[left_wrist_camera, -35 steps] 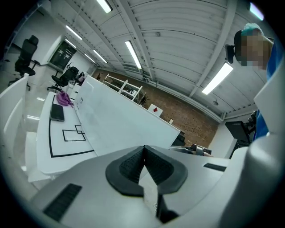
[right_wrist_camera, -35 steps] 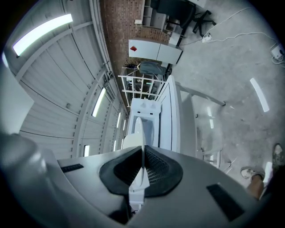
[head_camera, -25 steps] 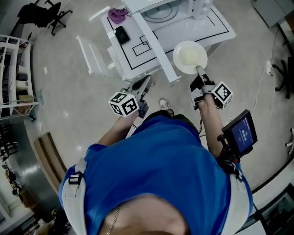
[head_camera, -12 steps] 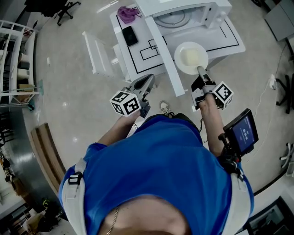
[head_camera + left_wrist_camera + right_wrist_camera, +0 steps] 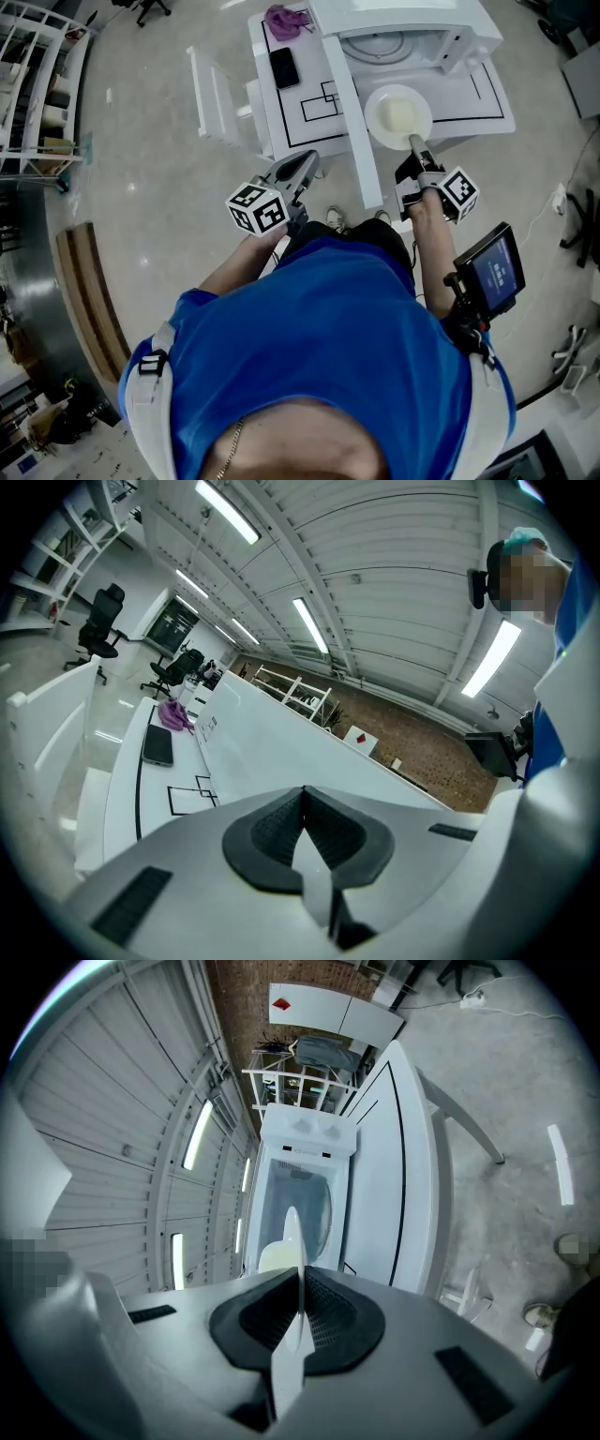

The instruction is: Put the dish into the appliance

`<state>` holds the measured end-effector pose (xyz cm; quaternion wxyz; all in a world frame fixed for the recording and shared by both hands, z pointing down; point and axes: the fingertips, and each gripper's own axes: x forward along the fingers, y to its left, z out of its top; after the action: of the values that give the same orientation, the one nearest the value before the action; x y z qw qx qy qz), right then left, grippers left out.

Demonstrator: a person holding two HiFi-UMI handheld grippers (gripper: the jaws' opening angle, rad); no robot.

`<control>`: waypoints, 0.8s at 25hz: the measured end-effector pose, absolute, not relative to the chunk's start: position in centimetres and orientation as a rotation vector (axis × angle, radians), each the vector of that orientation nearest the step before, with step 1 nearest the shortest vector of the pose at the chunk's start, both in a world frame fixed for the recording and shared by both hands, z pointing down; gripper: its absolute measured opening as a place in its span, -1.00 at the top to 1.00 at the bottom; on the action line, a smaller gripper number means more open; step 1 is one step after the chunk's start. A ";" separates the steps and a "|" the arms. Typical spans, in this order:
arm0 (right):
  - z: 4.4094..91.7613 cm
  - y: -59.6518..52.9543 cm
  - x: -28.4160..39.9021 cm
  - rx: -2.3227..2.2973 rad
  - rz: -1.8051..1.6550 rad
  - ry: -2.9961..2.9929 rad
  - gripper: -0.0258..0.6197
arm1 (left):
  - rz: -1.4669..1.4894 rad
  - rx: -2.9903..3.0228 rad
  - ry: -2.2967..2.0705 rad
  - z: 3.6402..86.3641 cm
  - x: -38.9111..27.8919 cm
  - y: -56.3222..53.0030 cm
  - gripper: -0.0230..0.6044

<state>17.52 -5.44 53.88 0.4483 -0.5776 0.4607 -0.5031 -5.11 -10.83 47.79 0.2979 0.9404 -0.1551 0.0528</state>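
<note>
The dish is a white plate with pale food on it, held level over the white table just in front of the open microwave. My right gripper is shut on the plate's near rim. In the right gripper view the dish shows edge-on between the pads, with the microwave cavity straight ahead. The microwave's door swings out toward me, left of the plate. My left gripper hangs shut and empty by the table's front edge; the left gripper has nothing between its pads.
A black phone and a purple cloth lie on the table's left part, both also in the left gripper view as the phone and cloth. A white chair stands left of the table. Shelving fills the far left.
The plate in my right gripper has gone forward from the table's front edge to just before the microwave's opening. The table has drawn closer. The left gripper has kept its place.
</note>
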 end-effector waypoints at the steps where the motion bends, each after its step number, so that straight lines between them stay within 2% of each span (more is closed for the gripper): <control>1: 53.9 -5.8 17.8 -1.423 -1.252 1.146 0.89 | 0.132 2.498 -0.430 47.7 -5.0 -11.0 0.91; 20: 56.6 -14.4 23.6 -1.360 -1.436 1.297 0.89 | 0.034 2.408 -0.797 47.5 -2.7 -13.0 0.91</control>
<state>23.59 -14.41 56.60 0.3788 -0.5321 0.5076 -0.5619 -2.73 -13.00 47.48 0.2978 0.9062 -0.3000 0.0129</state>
